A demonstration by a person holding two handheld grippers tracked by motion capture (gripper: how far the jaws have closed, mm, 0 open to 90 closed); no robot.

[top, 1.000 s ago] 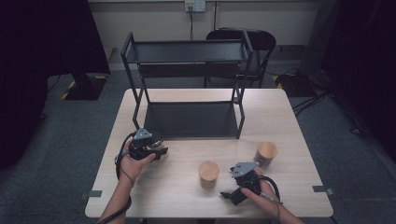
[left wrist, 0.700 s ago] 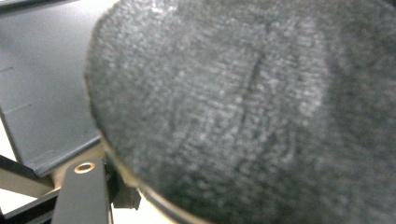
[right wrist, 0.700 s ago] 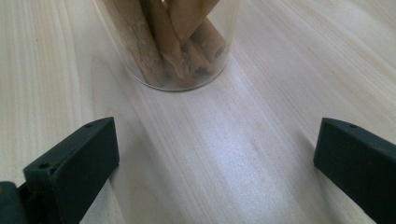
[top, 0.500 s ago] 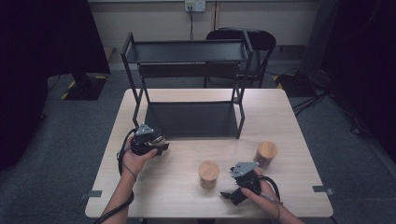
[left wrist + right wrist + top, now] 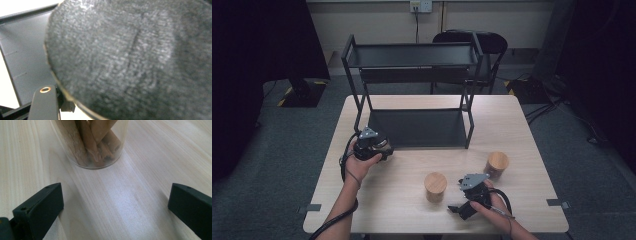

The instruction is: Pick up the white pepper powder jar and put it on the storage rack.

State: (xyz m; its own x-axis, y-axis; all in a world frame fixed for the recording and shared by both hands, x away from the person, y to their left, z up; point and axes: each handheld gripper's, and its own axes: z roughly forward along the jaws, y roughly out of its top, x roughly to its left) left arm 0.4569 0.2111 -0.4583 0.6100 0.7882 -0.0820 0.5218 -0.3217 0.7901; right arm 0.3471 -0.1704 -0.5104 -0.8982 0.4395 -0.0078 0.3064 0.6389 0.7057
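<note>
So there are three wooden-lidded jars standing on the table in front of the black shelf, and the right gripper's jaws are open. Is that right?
Not quite: the high view shows two wooden-lidded jars standing on the table, one nearer the middle and another to its right, in front of the black shelf. The right gripper is indeed open.

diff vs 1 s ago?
Left gripper, shut on a dark felt-bottomed thing, edged up-table toward the rack. Right gripper stayed open at the near edge; both jars unmoved.
</note>
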